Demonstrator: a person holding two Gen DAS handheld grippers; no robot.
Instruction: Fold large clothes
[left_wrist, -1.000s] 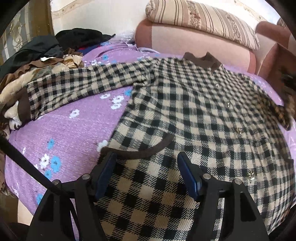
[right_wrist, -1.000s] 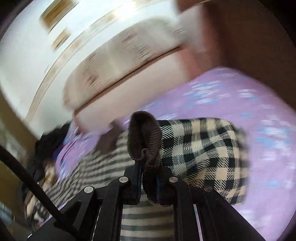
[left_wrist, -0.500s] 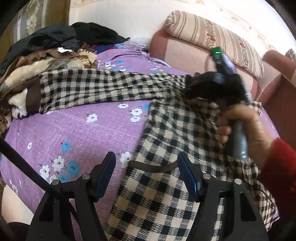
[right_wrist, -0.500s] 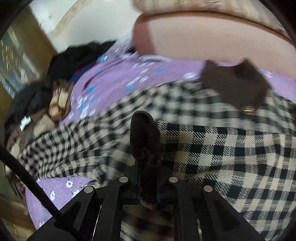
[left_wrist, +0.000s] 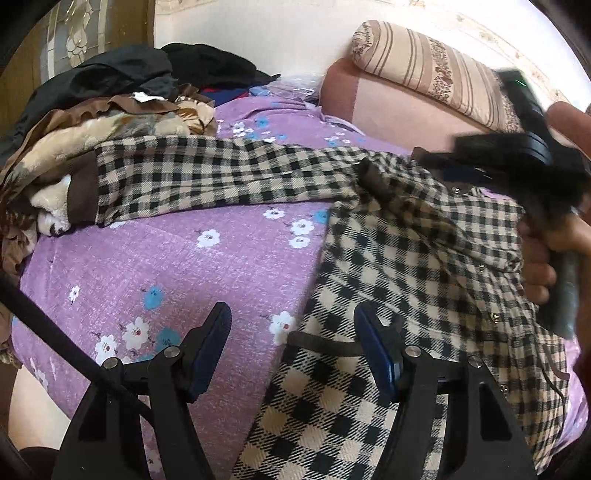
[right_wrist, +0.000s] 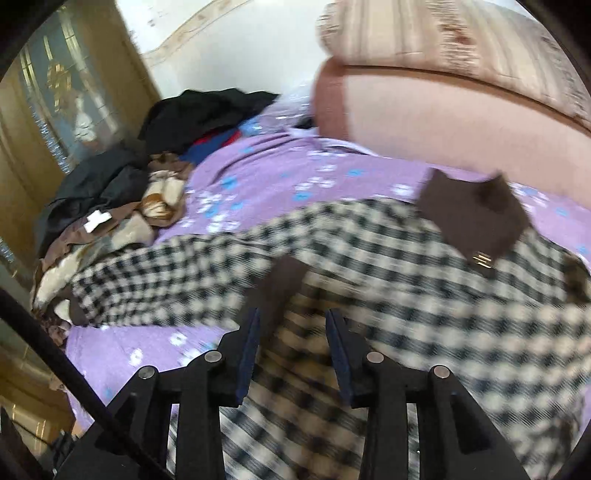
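A black-and-beige checked shirt (left_wrist: 388, 295) with a brown collar (right_wrist: 472, 218) lies spread on the purple flowered bedspread (left_wrist: 166, 266). Its left sleeve (left_wrist: 207, 177) stretches out to the left. The right sleeve is laid across the body, and its brown cuff (right_wrist: 282, 284) rests just ahead of my right gripper (right_wrist: 291, 325). That gripper's jaws are opening and the pads stand off the cuff. My left gripper (left_wrist: 291, 343) hangs open above the shirt's lower left edge, with nothing held. A hand (left_wrist: 543, 251) holds the right gripper at the right of the left wrist view.
A heap of dark and brown clothes (left_wrist: 110, 110) lies at the bed's far left. A pink padded headboard (left_wrist: 399, 107) with a striped pillow (left_wrist: 436, 62) runs along the back. A wooden door with glass (right_wrist: 55, 110) stands to the left.
The right gripper carried the brown cuff leftward across the shirt body, then its jaws parted and let the cuff go. The left gripper shifted a little to the left and stayed open.
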